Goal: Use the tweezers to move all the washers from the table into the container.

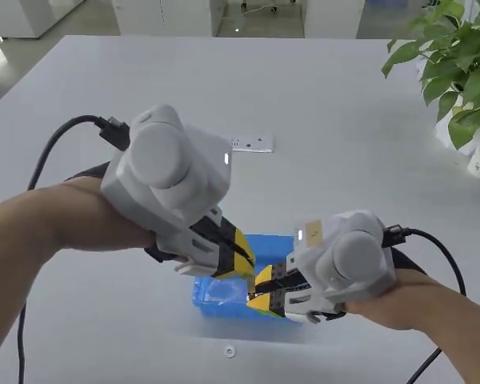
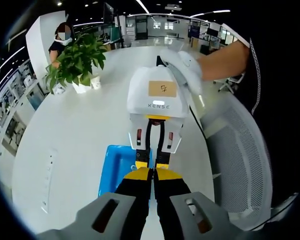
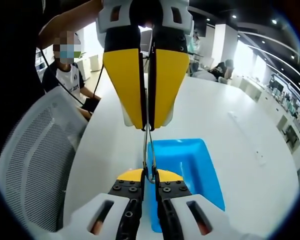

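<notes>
The blue container (image 1: 214,298) sits on the white table below both grippers. My left gripper (image 1: 245,261) and right gripper (image 1: 261,293) meet tip to tip over its right side. In the right gripper view, thin metal tweezers (image 3: 148,145) run from between the left gripper's (image 3: 146,125) yellow jaws down into my right gripper (image 3: 149,176), and both are shut on them. The container (image 3: 190,165) lies just beyond. The left gripper (image 2: 153,174) faces the right gripper (image 2: 151,164) above the container (image 2: 115,170). One small washer (image 1: 229,350) lies on the table in front of the container.
A small white card (image 1: 252,144) lies farther back on the table. A potted plant (image 1: 456,64) stands at the right edge. A white mesh chair (image 3: 35,150) is beside the table, with people behind it.
</notes>
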